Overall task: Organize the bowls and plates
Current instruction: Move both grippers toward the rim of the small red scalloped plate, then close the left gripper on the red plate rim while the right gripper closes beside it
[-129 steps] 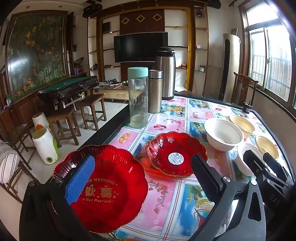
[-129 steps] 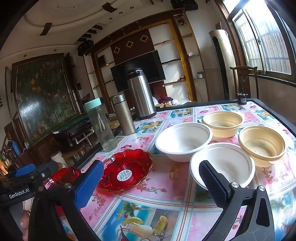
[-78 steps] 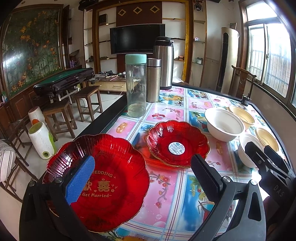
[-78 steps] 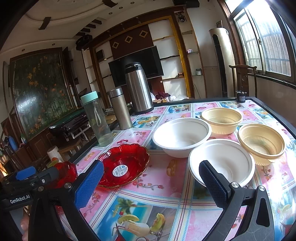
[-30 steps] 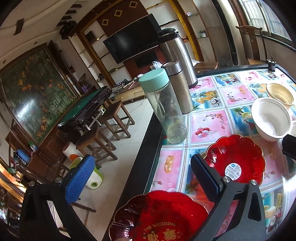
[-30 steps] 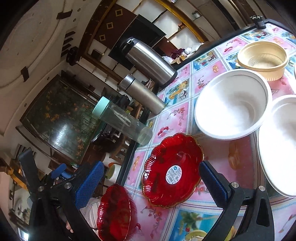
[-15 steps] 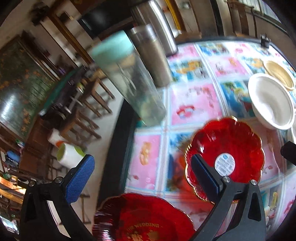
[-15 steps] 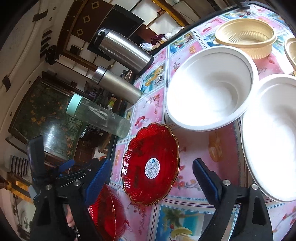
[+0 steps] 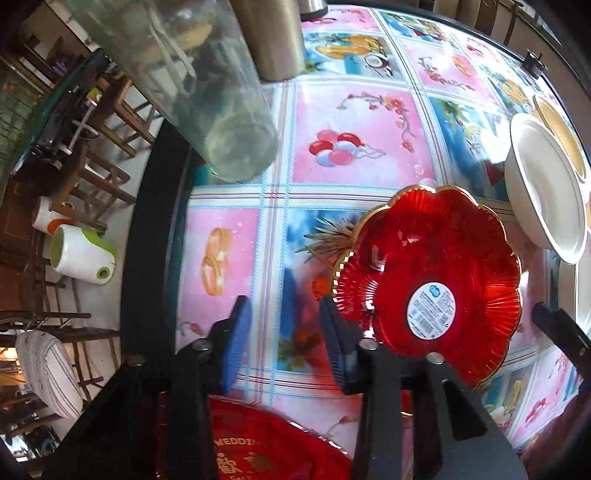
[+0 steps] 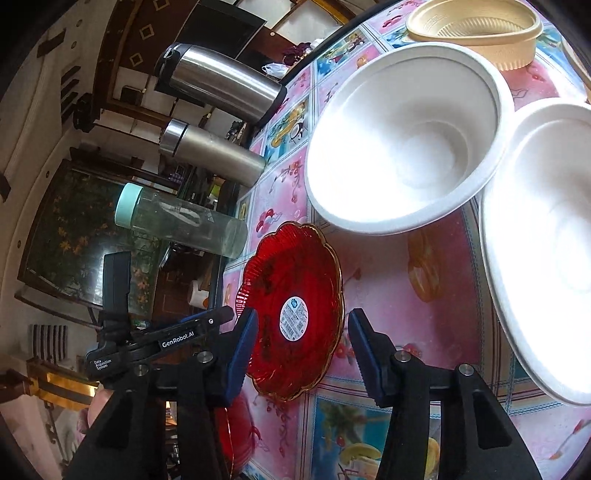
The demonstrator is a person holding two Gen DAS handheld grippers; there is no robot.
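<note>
1. Left wrist view: the left gripper (image 9: pixel 282 339) hangs over the table (image 9: pixel 354 140) with its jaws partly apart and nothing between them; only the patterned tablecloth shows in the gap.
2. The red plate with a sticker (image 9: pixel 428 280) lies flat on the table just right of the left gripper's right finger, its gold-edged rim close to that finger. Whether they touch cannot be told.
3. A second red plate with wedding lettering (image 9: pixel 266 443) sits at the near table edge, under the left gripper's body.
4. Right wrist view: the right gripper (image 10: pixel 299 347) is released, its jaws spread either side of the sticker plate's near rim and gripping nothing.
5. Two white bowls lie beyond the plate: the far white bowl (image 10: pixel 406 133) and the near white bowl (image 10: pixel 546 251), rims close together.
6. A tan bowl (image 10: pixel 476 29) stands behind them.
7. A clear bottle (image 10: pixel 181 221) and two steel flasks stand along the table's left edge.
</note>
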